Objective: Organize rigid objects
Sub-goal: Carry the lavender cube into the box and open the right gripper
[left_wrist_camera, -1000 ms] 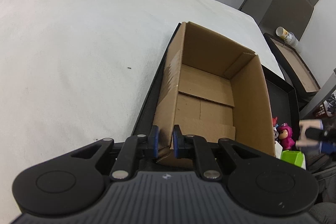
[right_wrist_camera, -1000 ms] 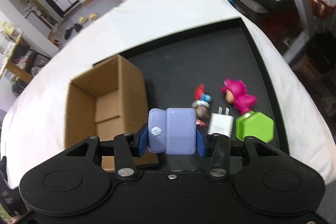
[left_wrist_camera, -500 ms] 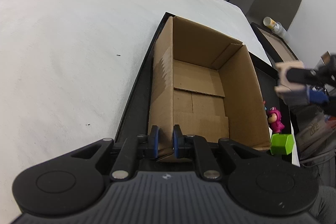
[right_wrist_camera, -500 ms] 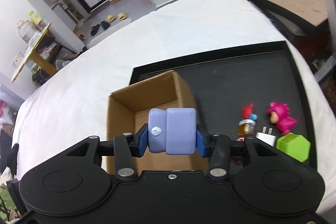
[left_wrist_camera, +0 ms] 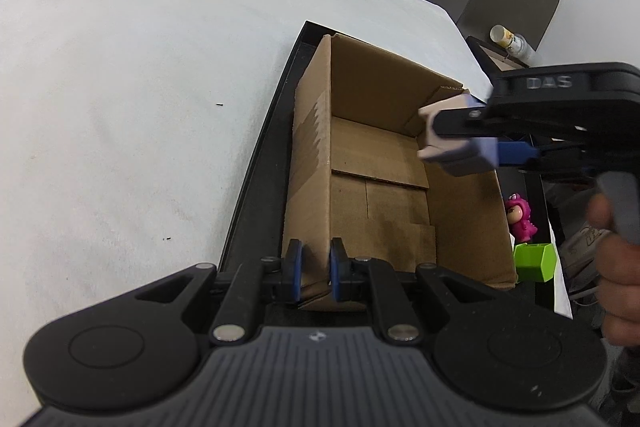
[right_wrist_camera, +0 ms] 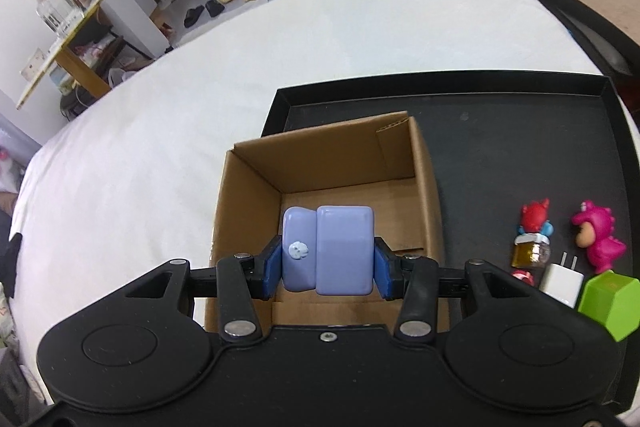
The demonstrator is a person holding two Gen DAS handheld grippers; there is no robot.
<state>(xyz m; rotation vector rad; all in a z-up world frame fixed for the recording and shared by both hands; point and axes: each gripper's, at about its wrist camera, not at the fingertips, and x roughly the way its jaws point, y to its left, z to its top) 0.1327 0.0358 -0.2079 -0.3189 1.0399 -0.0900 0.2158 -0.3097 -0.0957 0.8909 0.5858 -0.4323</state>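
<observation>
Left wrist view: the left tongs [left_wrist_camera: 316, 269] pinch the near wall of the open cardboard box [left_wrist_camera: 384, 163], which stands just ahead of them in a black tray [left_wrist_camera: 260, 155] on the white-covered desk [left_wrist_camera: 120, 87]. To their right and higher, the right tongs [left_wrist_camera: 460, 137] carry a lilac block [left_wrist_camera: 472, 157] over the box's right wall.

Right wrist view: the right tongs [right_wrist_camera: 327, 269] clamp the lilac block [right_wrist_camera: 328, 255] above the box [right_wrist_camera: 248, 203]. Right of them on the tray [right_wrist_camera: 520, 147] lie a red figure [right_wrist_camera: 534, 219], a pink figure [right_wrist_camera: 598, 237], a white charger [right_wrist_camera: 562, 283] and a green hexagonal block [right_wrist_camera: 610, 301].

Periwinkle block toy [right_wrist_camera: 327, 250] above open, empty cardboard box [right_wrist_camera: 424, 163] on black tray [right_wrist_camera: 520, 83]
</observation>
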